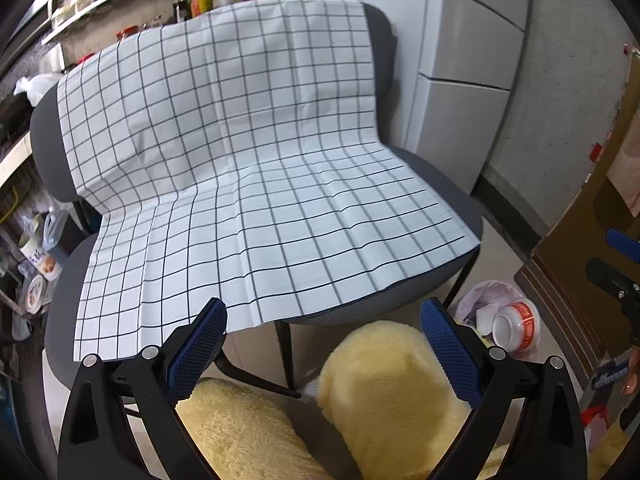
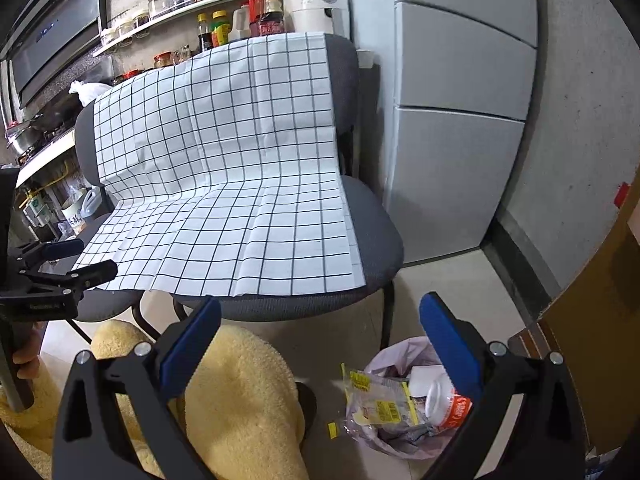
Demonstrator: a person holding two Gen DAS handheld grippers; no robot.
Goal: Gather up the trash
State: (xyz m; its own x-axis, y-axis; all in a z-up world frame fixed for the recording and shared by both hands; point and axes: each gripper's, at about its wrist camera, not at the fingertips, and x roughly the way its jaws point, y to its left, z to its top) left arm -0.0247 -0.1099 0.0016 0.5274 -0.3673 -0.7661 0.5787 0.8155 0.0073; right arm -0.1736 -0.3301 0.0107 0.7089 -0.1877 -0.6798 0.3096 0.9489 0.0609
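Note:
A trash bag (image 2: 394, 446) of pale plastic stands open on the floor by the chair's right front leg. Inside it lie a yellow-printed clear wrapper (image 2: 376, 398) and a white-and-red paper cup (image 2: 446, 402); the same cup (image 1: 516, 322) and trash bag (image 1: 480, 300) show in the left wrist view. My right gripper (image 2: 320, 316) hangs open above the bag's left side, holding nothing. My left gripper (image 1: 324, 340) is open too, in front of the seat edge, with nothing between its fingers. A small yellow scrap (image 2: 332, 430) lies on the floor beside the bag.
Two grey chairs (image 2: 376, 248) stand side by side under a white checkered cloth (image 1: 248, 168). The person's legs in yellow fleece (image 1: 384, 392) are below both grippers. A grey fridge (image 2: 452, 120) stands at the right, a brown cabinet (image 1: 580, 240) beyond it, and kitchen shelves with bottles (image 2: 224, 28) behind.

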